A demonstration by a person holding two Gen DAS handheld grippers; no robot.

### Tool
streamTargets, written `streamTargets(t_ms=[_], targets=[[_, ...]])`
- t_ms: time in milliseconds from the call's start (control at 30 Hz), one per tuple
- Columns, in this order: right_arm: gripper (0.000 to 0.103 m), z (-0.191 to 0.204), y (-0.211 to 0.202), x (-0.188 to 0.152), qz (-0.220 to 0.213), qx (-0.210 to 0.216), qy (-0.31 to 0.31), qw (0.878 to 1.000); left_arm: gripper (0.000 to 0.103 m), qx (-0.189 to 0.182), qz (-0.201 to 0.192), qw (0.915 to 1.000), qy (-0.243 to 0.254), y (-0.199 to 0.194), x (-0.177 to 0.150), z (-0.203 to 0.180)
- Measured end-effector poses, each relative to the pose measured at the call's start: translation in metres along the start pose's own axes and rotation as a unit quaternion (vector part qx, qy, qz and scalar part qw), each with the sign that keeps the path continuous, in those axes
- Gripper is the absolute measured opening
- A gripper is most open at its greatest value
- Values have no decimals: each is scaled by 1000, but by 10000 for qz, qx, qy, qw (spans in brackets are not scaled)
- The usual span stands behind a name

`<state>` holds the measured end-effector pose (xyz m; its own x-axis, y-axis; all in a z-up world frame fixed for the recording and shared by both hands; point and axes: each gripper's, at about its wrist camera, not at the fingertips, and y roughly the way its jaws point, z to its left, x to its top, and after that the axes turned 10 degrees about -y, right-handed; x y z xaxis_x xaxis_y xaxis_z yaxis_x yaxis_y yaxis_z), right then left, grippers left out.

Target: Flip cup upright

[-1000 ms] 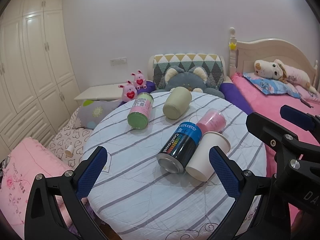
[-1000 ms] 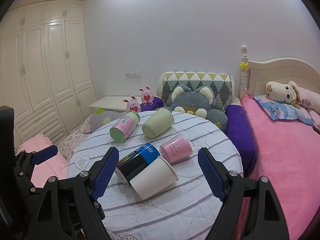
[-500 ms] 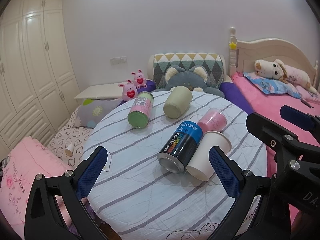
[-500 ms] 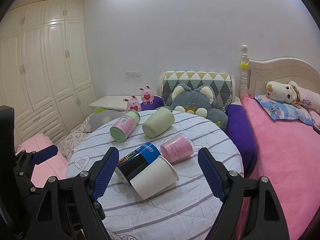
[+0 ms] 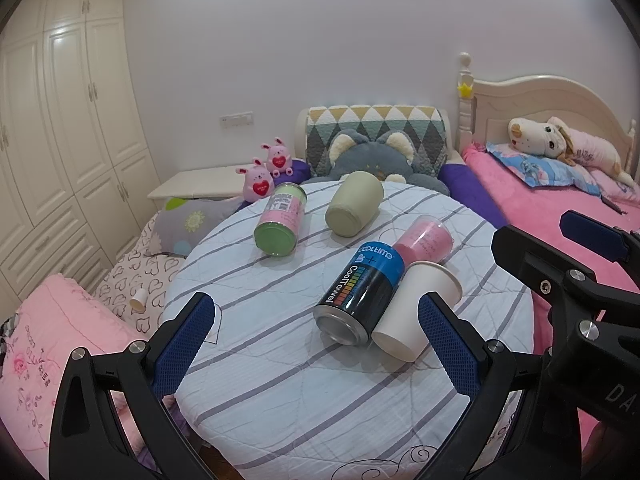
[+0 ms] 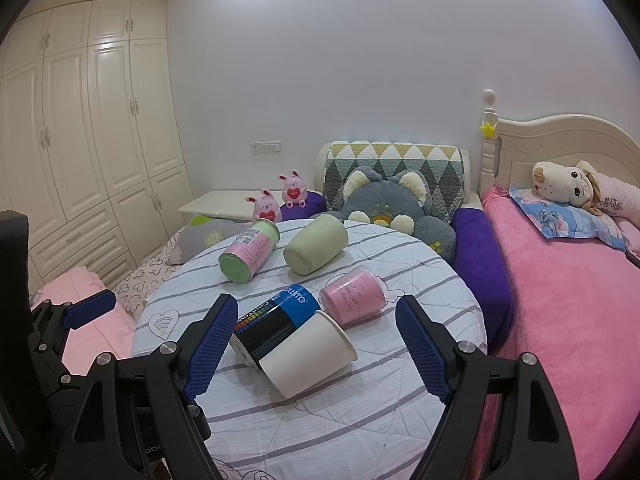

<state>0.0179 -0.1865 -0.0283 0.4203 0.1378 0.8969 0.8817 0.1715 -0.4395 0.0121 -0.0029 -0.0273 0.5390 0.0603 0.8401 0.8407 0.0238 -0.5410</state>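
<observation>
A white paper cup point(image 5: 412, 312) point(image 6: 308, 356) lies on its side on the round striped table point(image 5: 280, 400) point(image 6: 360, 420), touching a black and blue can point(image 5: 360, 292) point(image 6: 272, 320). A pink cup point(image 5: 424, 240) point(image 6: 354, 298), a pale green cup point(image 5: 354, 208) point(image 6: 316, 244) and a pink and green can point(image 5: 282, 220) point(image 6: 248, 254) also lie on their sides. My left gripper point(image 5: 316, 348) is open and empty at the table's near edge. My right gripper point(image 6: 316, 352) is open and empty, with the white cup seen between its fingers.
A pink bed point(image 6: 568, 300) with a plush dog point(image 6: 576, 192) lies to the right. A grey plush cat point(image 6: 384, 208) sits behind the table. Pink bedding point(image 5: 52, 344) and a patterned pillow point(image 5: 188, 220) lie on the left. A white wardrobe point(image 6: 80, 140) stands far left.
</observation>
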Motion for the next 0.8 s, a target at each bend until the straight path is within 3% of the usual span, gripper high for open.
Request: streamTargets(t_ms=[800], targets=[[83, -14, 6, -1, 115, -101, 137, 9998, 103, -14, 177, 9997, 146, 9, -1, -10]])
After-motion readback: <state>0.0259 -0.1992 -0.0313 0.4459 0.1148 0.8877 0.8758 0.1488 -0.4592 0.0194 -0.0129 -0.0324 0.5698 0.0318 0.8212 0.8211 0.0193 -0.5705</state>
